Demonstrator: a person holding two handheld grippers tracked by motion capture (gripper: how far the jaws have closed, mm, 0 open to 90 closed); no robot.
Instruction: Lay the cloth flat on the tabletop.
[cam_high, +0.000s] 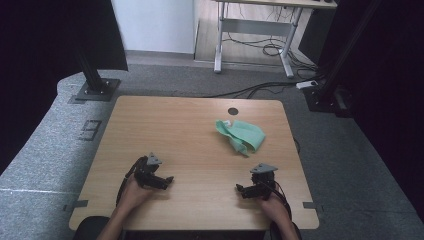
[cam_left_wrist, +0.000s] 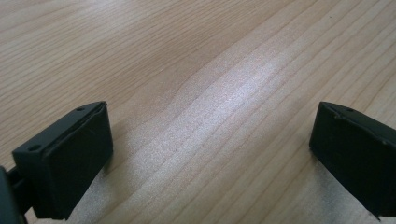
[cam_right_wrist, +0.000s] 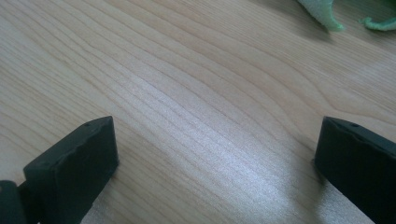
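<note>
A crumpled mint-green cloth (cam_high: 240, 135) lies on the light wooden table (cam_high: 190, 125), just on the near side of the small dark round hole (cam_high: 233, 111) at the table's far edge. The left hand-held gripper (cam_high: 167, 180) rests well away from the cloth, toward the near left of the table, its two black jaws spread wide with only bare wood between them. The right hand-held gripper (cam_high: 241, 189) sits nearer the cloth, on its near side, jaws equally wide apart and holding nothing; the cloth's edge (cam_right_wrist: 327, 14) lies ahead of them.

Mint-green cloth (cam_high: 241, 135) on light wood-grain table (cam_high: 175, 130) (black grippers)
</note>
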